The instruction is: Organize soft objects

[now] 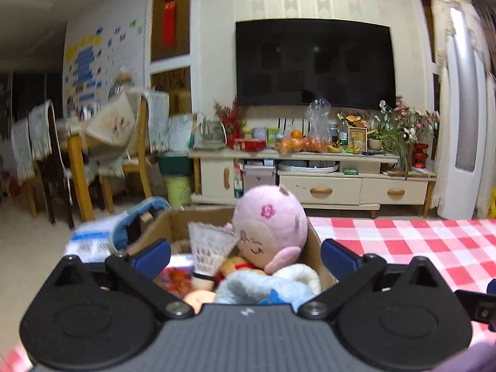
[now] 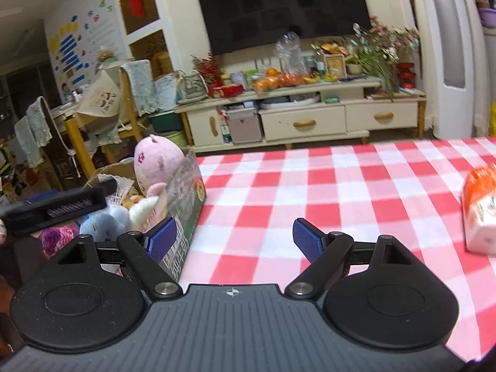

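Table: the red-and-white checked cloth [image 2: 325, 186] covers it and runs off to the right.
Box: a cardboard box [image 1: 173, 220] sits at the table's left edge, its printed side [image 2: 186, 217] facing the cloth.
Pink doll: the pink plush doll [image 1: 266, 226] stands tallest in the box, head leaning on the right wall.
Blue toy: a pale blue and white soft toy [image 1: 263, 285] lies at the near end of the box, under the doll.
Shuttlecock: a white shuttlecock [image 1: 206, 251] stands beside the doll's face.
Packet: an orange and white packet [image 2: 480, 207] lies well apart, far right on the cloth.
Left gripper [image 1: 245, 254]: jaws spread wide over the box, gripping nothing.
Right gripper [image 2: 235, 238]: jaws wide apart above bare cloth, just beside the box, holding nothing.
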`<state>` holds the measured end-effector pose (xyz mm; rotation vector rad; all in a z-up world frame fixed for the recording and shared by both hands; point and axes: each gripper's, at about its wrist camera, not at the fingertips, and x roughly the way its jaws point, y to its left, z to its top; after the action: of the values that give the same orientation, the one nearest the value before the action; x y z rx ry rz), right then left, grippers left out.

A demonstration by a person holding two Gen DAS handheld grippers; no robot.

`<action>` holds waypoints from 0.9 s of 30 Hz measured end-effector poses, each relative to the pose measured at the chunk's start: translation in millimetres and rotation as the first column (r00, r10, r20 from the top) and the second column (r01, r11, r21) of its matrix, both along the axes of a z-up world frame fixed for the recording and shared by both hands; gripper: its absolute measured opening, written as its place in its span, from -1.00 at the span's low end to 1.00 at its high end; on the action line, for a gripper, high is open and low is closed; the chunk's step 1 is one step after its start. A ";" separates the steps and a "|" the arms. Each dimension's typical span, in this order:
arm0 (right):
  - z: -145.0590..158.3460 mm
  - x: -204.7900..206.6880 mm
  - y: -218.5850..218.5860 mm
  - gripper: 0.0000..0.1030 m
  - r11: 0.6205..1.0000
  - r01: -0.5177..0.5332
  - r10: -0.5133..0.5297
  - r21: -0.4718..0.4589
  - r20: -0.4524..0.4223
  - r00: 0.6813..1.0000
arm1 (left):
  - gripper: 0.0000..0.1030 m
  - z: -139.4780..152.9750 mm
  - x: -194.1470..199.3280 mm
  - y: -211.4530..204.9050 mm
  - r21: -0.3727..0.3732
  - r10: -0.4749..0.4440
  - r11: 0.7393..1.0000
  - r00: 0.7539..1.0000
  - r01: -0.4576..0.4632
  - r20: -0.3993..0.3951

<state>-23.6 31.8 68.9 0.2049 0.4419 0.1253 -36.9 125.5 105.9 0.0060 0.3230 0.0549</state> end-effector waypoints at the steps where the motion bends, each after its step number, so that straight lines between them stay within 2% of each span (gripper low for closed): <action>1: -0.5 -2.4 0.6 1.00 1.000 0.007 -0.007 0.009 -0.007 1.000 | 0.99 4.0 -5.4 -0.6 0.025 -0.003 1.000 1.000 0.002 0.010; 4: 0.6 -8.6 3.1 1.00 1.000 0.008 -0.008 0.029 -0.022 1.000 | 0.99 13.3 -21.8 -4.0 0.063 -0.008 0.998 1.000 0.008 0.001; 7: 3.9 -17.6 5.0 1.00 0.999 0.016 -0.015 0.032 -0.019 1.000 | 0.99 18.2 -38.1 -4.9 0.075 -0.017 0.997 0.998 0.022 -0.055; 11: 2.5 -32.2 0.7 1.00 0.999 0.027 -0.026 0.033 -0.019 0.999 | 0.99 21.0 -61.5 -3.2 0.109 -0.007 0.994 0.996 0.017 -0.091; 16: -1.5 -51.0 2.7 1.00 0.999 0.010 -0.009 0.031 -0.038 0.999 | 0.99 27.1 -83.3 -0.5 0.075 -0.024 0.997 0.993 0.033 -0.119; 27: 8.6 -89.2 28.4 1.00 0.999 -0.025 0.026 -0.035 0.029 0.999 | 0.99 23.4 -115.7 7.6 0.061 -0.009 0.998 0.990 0.018 -0.144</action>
<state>-112.8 60.3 77.5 0.1629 0.4168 0.1454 -152.7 133.1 129.3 0.0738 0.4652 0.0507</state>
